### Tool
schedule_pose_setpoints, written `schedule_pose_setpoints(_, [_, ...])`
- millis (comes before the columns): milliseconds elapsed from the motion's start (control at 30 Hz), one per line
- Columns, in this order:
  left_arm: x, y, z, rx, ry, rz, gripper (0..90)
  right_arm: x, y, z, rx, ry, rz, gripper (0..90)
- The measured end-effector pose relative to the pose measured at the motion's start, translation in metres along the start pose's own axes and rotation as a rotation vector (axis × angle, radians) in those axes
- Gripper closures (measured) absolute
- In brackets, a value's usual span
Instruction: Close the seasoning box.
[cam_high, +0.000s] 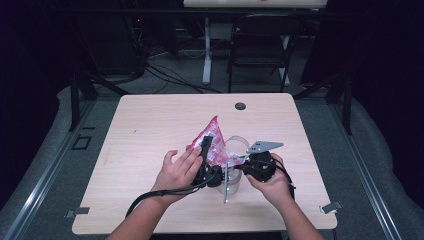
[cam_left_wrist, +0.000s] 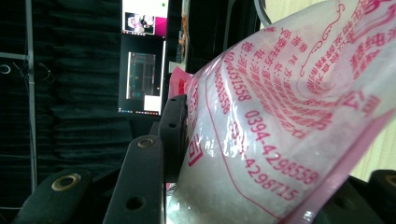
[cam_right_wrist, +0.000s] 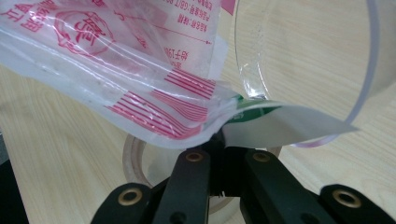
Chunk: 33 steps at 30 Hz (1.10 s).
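**2 grippers on a pink-printed bag at a clear jar**

High view: wooden table (cam_high: 150, 130), person's forearms enter from the bottom. Left hand (cam_high: 176, 172) holds the left gripper (cam_high: 207, 145), which clamps the clear bag (cam_high: 212, 140) with pink print; bag is lifted off the tabletop near table centre, 1 corner sticking up. Right hand (cam_high: 272, 182) holds the right gripper (cam_high: 245, 165), grey plate on top, jaws at the bag's lower edge. Clear jar (cam_high: 235, 150) stands on the table just beside the bag, between the 2 hands. A dark chair (cam_high: 260, 45) stands beyond the table.

Left gripper view: bag (cam_left_wrist: 280, 121) sits between the black jaws, white grainy contents inside, pink characters and digits on the film. Left-side pad presses against the bag; jaws partly closed around it.

Right gripper view: the 2 jaws are together, pinching the bag's sealed edge (cam_right_wrist: 205, 126). Jar rim (cam_right_wrist: 369, 70) sits right behind that edge, tilted in frame; whether bag and rim touch is unclear. Table underneath.
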<state>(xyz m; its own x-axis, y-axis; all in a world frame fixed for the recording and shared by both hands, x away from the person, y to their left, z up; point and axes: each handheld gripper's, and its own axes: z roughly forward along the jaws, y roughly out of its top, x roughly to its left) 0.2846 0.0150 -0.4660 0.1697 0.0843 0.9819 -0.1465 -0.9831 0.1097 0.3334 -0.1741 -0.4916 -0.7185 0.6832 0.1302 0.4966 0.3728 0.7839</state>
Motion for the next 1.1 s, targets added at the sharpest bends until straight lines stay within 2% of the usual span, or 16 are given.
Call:
schedule_pose_setpoints(133, [-0.0004,0.0009,-0.0005,-0.001,0.0,0.0,65.0,0.0001,-0.0003,0.0004,0.002,-0.001,0.002,90.0])
schedule_pose_setpoints(167, [-0.0006,0.0008,0.0001,-0.015,0.007,0.001,65.0,0.0002,-0.0003,0.0005,0.002,-0.001,0.002,90.0])
schedule_pose_setpoints(267, [-0.0007,0.0017,-0.0011,-0.007,-0.003,-0.006,65.1,0.0003,-0.0003,0.0006,0.002,0.0,0.004,90.0])
schedule_pose_setpoints(633, [0.0007,0.003,-0.0016,-0.013,0.0,-0.001,65.1,0.0006,-0.0002,0.0009,0.0,0.001,0.006,90.0])
schedule_pose_setpoints(733, [0.0004,0.003,-0.0011,-0.026,0.008,-0.004,65.1,0.0009,-0.0003,0.0011,-0.003,-0.001,0.006,90.0])
schedule_pose_setpoints(1100, [0.0015,0.0041,-0.0028,-0.018,0.003,-0.003,65.1,0.0012,-0.0002,0.0012,-0.007,0.002,0.008,90.0])
